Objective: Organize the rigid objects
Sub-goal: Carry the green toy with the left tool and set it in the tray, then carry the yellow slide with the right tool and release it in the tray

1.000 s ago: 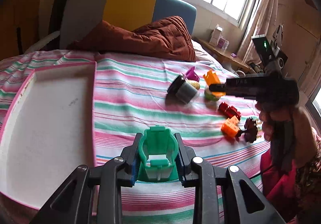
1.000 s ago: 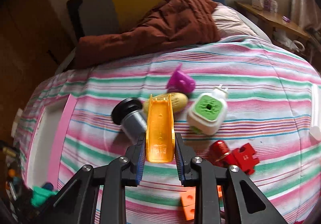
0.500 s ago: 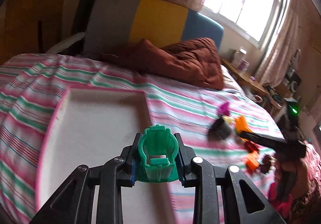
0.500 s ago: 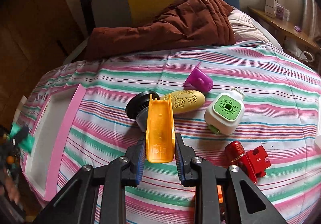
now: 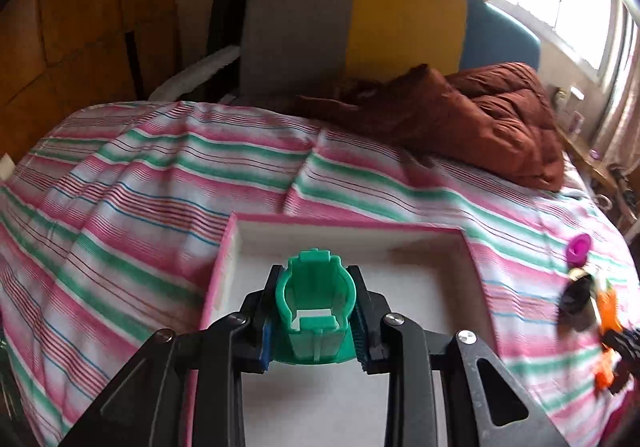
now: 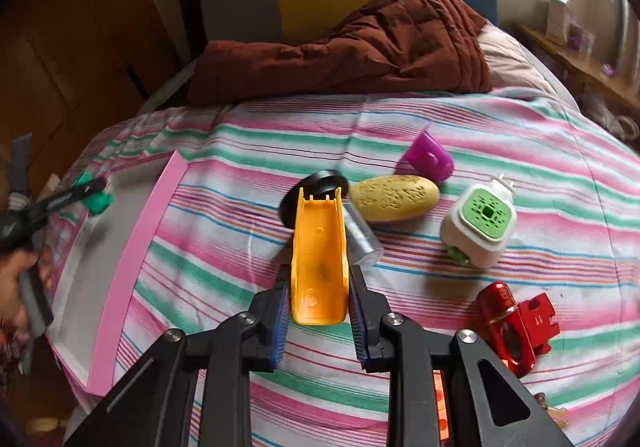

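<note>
My left gripper (image 5: 315, 321) is shut on a green plastic holder (image 5: 315, 303) and holds it over the white tray with a pink rim (image 5: 344, 225). In the right wrist view the left gripper (image 6: 94, 193) with the green holder is over the tray (image 6: 132, 267) at far left. My right gripper (image 6: 318, 313) is shut on an orange plastic channel piece (image 6: 319, 255), above the striped bed. Below it lie a grey cylinder with a black cap (image 6: 360, 235), a yellow oval (image 6: 394, 198), a purple cup (image 6: 426, 157), a white-green plug-in (image 6: 478, 225) and a red piece (image 6: 516, 321).
A brown quilt (image 6: 360, 47) lies at the head of the bed against a grey, yellow and blue headboard (image 5: 400, 23). A small orange block (image 6: 440, 399) shows under my right gripper. A wooden shelf (image 6: 580, 59) runs along the right wall.
My left gripper has swung left with the green holder, from over the striped sheet to over the tray. My right gripper has lifted slightly with the orange piece.
</note>
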Demonstrator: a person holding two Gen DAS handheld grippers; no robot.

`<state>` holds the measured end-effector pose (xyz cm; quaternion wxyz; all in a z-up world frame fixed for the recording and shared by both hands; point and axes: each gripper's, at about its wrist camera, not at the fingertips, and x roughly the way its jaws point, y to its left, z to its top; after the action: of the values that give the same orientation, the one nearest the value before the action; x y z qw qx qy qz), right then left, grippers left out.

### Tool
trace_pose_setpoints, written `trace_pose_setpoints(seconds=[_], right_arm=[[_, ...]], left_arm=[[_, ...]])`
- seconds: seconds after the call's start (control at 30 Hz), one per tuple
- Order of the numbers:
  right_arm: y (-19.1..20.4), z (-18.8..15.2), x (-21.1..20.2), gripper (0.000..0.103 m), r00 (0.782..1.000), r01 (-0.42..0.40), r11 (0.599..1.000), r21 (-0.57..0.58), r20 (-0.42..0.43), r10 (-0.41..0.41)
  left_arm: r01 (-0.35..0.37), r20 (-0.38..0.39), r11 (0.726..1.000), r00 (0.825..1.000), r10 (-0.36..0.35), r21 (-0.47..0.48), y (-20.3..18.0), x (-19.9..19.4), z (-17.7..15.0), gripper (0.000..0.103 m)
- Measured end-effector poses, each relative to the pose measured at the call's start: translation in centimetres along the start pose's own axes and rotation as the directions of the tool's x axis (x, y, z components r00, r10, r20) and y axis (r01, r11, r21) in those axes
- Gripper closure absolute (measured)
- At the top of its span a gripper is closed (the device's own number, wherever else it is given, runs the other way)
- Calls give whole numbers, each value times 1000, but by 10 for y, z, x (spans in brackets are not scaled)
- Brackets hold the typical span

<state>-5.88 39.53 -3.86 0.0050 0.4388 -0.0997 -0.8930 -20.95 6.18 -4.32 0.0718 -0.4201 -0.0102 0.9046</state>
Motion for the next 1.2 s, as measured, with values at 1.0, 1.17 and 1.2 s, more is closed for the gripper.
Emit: trace_pose_setpoints(seconds=[1.0,1.17,1.2], right_arm=[[29,-6,2,76,996,-79,991,-111,27,83],[26,-6,2,76,996,-79,992,-97,26,82],[25,-6,2,76,996,-78,992,-97,28,81]], left_arm=[[-75,-116,995,991,68,-65,12,-7,-34,77],[-96,-112,994,990,89,-58,11,12,-5,76],[-99,-121,994,988,92,-46,9,15,-2,76]])
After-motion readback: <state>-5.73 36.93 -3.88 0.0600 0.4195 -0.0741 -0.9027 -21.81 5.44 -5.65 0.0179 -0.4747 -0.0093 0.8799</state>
